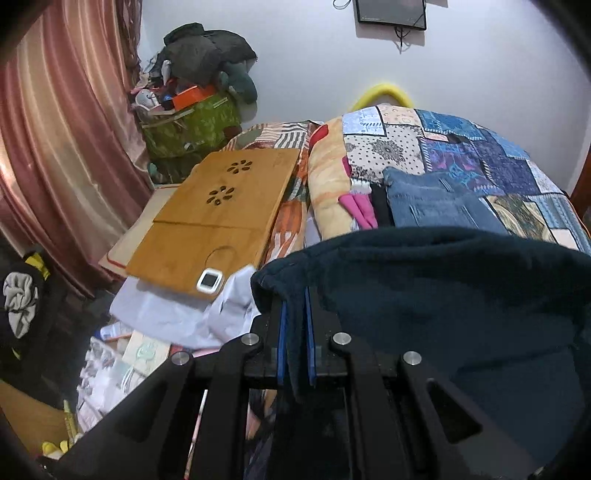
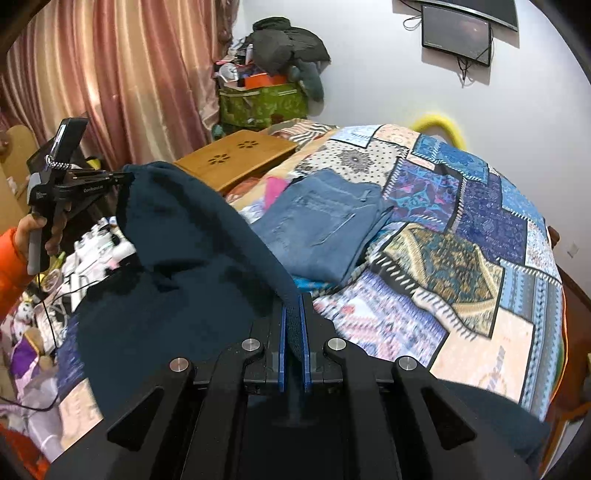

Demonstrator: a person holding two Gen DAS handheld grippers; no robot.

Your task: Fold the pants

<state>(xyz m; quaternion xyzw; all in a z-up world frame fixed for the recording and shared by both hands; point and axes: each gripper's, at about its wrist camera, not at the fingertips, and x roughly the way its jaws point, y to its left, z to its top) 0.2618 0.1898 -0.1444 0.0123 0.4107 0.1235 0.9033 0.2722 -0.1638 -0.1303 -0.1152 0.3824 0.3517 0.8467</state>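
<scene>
A: Surroundings? Anything in the way?
B: Patchwork quilt [image 2: 461,236] covers the bed. Folded jeans [image 2: 325,225] lie on it at frame centre, just beyond the held cloth. Wooden lap tray [image 1: 218,218] sits left of them, with a small white device [image 1: 209,280] on its near edge. Pink curtain [image 1: 62,147] at upper left, a clothes pile on a green bag [image 2: 264,103] in the corner, a dark screen [image 2: 458,35] on the wall.
A: The pants?
B: Dark teal pants [image 2: 177,258], lifted off the bed, stretched between both tools. Left hand-held gripper [image 1: 294,325] is clamped on one edge; right hand-held gripper [image 2: 293,332] is clamped on a ribbed edge.
A: Hidden or unclear?
B: The cloth blocks the near bed in both views. Lower left clutter is blurred. The person's hand [image 2: 37,236] and orange sleeve [image 2: 14,258] are cut by the left edge.
</scene>
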